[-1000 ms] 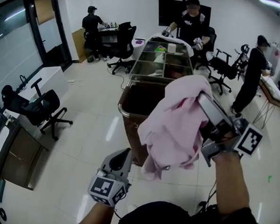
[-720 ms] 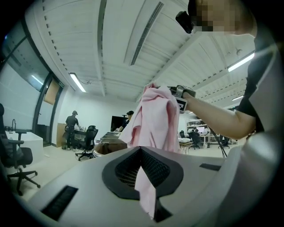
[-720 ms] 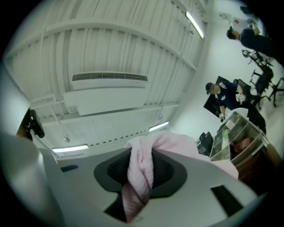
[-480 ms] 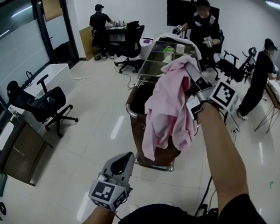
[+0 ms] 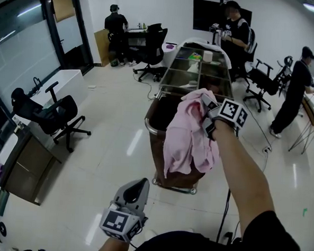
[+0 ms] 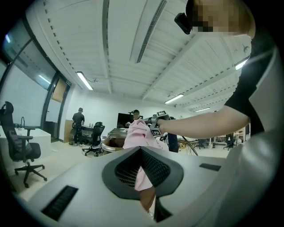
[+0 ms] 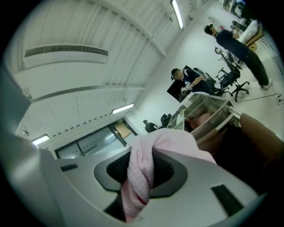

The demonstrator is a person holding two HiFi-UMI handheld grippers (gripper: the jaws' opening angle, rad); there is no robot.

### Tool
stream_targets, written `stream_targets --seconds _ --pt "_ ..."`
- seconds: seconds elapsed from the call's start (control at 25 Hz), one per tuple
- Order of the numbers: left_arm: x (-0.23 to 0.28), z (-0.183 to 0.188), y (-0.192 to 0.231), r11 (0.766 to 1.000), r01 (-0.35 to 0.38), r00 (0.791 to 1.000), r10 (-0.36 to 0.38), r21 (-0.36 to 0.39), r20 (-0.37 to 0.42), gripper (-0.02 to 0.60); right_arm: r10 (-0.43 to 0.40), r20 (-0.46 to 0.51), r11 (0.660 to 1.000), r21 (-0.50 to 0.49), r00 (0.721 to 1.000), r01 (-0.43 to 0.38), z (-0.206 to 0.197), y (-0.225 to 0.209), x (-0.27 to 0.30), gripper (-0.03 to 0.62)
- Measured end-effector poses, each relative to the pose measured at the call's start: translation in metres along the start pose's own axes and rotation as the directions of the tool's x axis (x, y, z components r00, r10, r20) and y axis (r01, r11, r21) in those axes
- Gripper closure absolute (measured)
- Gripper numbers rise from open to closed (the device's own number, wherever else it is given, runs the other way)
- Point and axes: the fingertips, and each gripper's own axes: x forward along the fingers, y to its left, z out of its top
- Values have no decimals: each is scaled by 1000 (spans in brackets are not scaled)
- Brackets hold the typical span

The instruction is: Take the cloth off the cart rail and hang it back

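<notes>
The pink cloth (image 5: 188, 137) hangs in a bunch from my right gripper (image 5: 205, 110), whose jaws are shut on its upper folds. It dangles in front of the near end of the steel cart (image 5: 198, 77), above the curved cart rail (image 5: 148, 123) and the brown bag below it. In the right gripper view the cloth (image 7: 141, 175) is pinched between the jaws, with the rail (image 7: 221, 125) beyond. My left gripper (image 5: 139, 186) is low by my body, shut and holding nothing; in its view the cloth (image 6: 136, 131) shows far ahead.
A black office chair (image 5: 59, 117) and a desk (image 5: 24, 164) stand at the left. People work at the cart's far end (image 5: 234, 26), at a back desk (image 5: 116, 24) and at the right (image 5: 296, 88). A cable (image 5: 226, 206) lies on the floor beside the cart.
My right gripper has carried the cloth away from me and lower, from near my chest to the cart's near end. The left gripper has hardly moved.
</notes>
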Motion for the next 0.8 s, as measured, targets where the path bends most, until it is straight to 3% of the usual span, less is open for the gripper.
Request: stream_targets --seconds 0.24,0.36,0.4,0.6,0.8 --pt "4 -2 1 1000 -7 1000 7 2 -5 581 -26 -52 997 -74 998 22 -16 -9 -2 438" --pt "9 -4 -3 1000 5 1000 -5 4 -10 581 -55 -130 987 -156 990 35 -29 -12 -4 248" --pt "10 -4 -5 1000 9 1000 -9 3 -11 581 -67 -156 983 -179 986 38 -33 -12 -6 226" --pt "16 -7 -13 999 34 999 -34 0 -6 581 -76 -202 972 -231 976 28 -47 -11 -26 226" --pt "21 -8 -19 998 56 998 -56 18 -18 581 31 -151 983 -174 988 -57 -35 11 -47 264"
